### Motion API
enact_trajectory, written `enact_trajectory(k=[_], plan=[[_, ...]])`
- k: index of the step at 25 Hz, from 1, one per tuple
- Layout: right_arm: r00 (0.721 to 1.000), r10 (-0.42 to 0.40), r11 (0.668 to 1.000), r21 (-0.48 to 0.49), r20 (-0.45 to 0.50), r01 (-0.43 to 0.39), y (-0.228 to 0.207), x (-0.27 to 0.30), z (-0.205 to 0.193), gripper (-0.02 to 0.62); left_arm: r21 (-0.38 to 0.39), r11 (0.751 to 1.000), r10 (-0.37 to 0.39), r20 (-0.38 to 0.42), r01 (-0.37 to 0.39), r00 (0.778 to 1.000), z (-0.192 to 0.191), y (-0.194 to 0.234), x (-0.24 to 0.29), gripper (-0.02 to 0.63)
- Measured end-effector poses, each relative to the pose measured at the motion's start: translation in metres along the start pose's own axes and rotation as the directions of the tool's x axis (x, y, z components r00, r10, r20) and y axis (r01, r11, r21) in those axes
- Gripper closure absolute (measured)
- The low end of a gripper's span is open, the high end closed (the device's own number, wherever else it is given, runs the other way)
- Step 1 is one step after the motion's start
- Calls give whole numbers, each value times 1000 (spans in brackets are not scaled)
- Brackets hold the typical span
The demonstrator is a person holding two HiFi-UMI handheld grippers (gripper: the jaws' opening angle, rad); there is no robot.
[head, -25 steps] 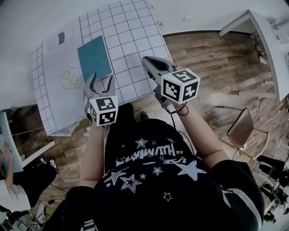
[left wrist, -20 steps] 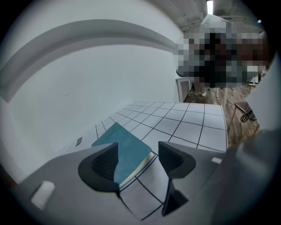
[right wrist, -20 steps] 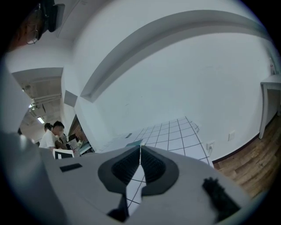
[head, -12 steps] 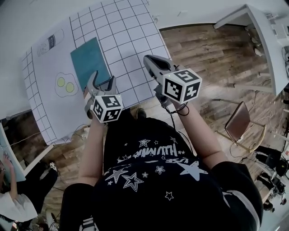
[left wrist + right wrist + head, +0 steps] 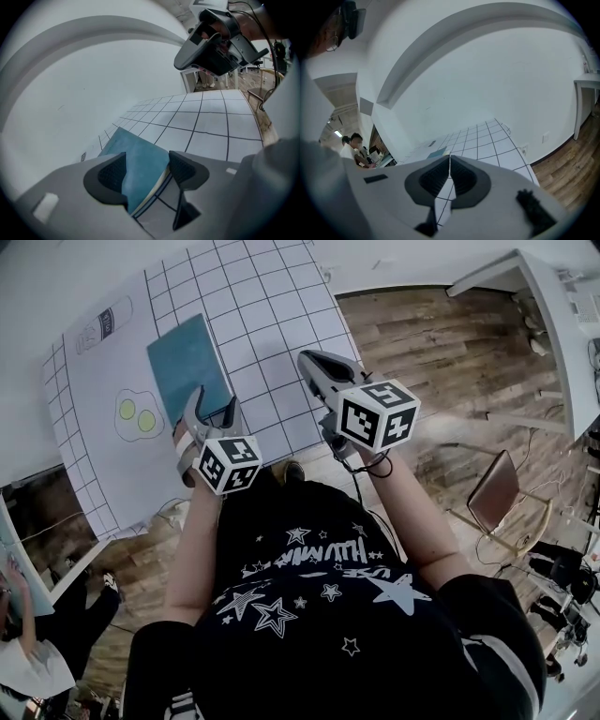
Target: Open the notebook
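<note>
Two handheld grippers hover over a white tabletop [image 5: 272, 306] marked with a black grid. The left gripper [image 5: 212, 409] has its jaws spread wide, and the near corner of a teal notebook [image 5: 187, 357] sits in the gap between them. Whether either jaw touches the cover cannot be told.

In the left gripper view, the left gripper [image 5: 147, 171] frames that corner, where the closed notebook [image 5: 140, 157] shows a pale page edge beneath its cover. The rest of the notebook lies flat on the tabletop, stretching away ahead of this gripper.

The right gripper [image 5: 311, 362] is held to the right of the left one, well apart from the notebook, above the tabletop's near right part. In the right gripper view, the right gripper [image 5: 450, 176] has its jaws pressed together with nothing between them, and the notebook [image 5: 438, 152] is a small teal patch far ahead of them, slightly left.

Printed fried eggs [image 5: 136, 413] on the tabletop lie to the left of the left gripper.
</note>
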State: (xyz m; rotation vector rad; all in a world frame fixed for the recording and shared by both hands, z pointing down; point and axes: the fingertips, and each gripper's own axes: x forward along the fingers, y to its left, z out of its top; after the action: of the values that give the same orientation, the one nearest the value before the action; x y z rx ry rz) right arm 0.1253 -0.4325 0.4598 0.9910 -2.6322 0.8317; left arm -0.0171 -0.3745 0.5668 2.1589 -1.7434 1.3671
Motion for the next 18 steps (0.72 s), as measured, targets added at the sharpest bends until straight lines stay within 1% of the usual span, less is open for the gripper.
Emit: enact_trajectory(k=[3,5,6,9,11,14,18], plan=[[1000,3,1000,-3,2,-3,2,-1,1,580,-26,1000,5,-7,-5,1000,1,0,0,319],[1000,2,1000,-7,3,-2,2,-3,1,580,-43,999,-5,-13,5,1000,0,-1,1,327],[1000,0,1000,-8,3,0,2,-4,2,580,-42,999,-17,-16,16,1000,-1,-3,1,344],[1000,-7,1000,-9,11,7,1,-8,3,580,-17,998,-53,-20,53,998,-3,-14,5,441],[1000,-10,1000,-9,20,11,1,-12,5,580,-20,998,-57,-15,57,998,-4,-18,6,480],[999,-17,1000,-16,32,17,3,-19,8,580,-25,998,-58,-13,58,998,-5,-18,7,497],[998,-28,999,-17,52,29,2,-31,11,580,17,998,-59,-14,59,998,-2,-16,3,525]])
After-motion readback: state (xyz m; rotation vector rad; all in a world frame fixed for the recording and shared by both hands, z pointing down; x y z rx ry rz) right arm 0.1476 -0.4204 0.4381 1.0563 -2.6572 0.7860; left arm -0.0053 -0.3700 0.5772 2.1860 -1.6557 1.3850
